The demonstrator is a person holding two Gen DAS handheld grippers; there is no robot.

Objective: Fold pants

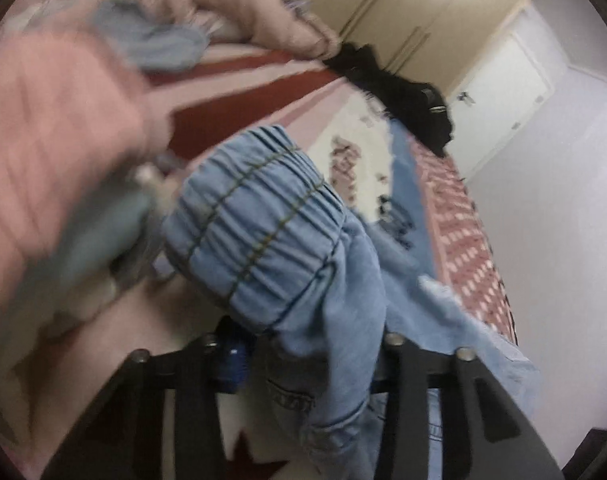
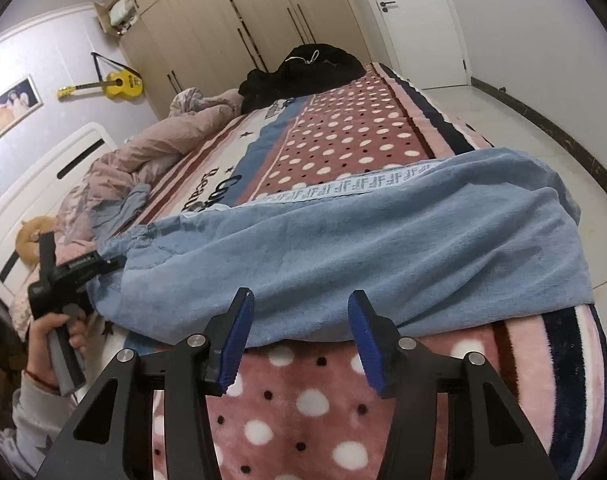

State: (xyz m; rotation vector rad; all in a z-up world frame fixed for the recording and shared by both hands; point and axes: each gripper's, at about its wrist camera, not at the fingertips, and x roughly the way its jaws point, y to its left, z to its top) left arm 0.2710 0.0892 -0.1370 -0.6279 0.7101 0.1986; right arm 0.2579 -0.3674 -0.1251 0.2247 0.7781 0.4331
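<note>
Holding: your left gripper (image 2: 103,266) has its jaws clamped on the elastic waistband (image 1: 255,224) of the light blue soft denim pants (image 2: 383,248), lifted off the bed.
Right jaws: your right gripper (image 2: 299,336) is wide apart, gripping nothing, just short of the pants' near edge.
Pants: they lie across the pink polka-dot fleece blanket (image 2: 287,412) on the bed, long axis running left to right, waistband at the left, legs trailing right toward the bed's edge.
Key relation: the cloth lies straight ahead of your right jaws; the leg end is farther right, nearer that hand.
Beyond: a black garment heap (image 2: 303,68) sits well apart.
</note>
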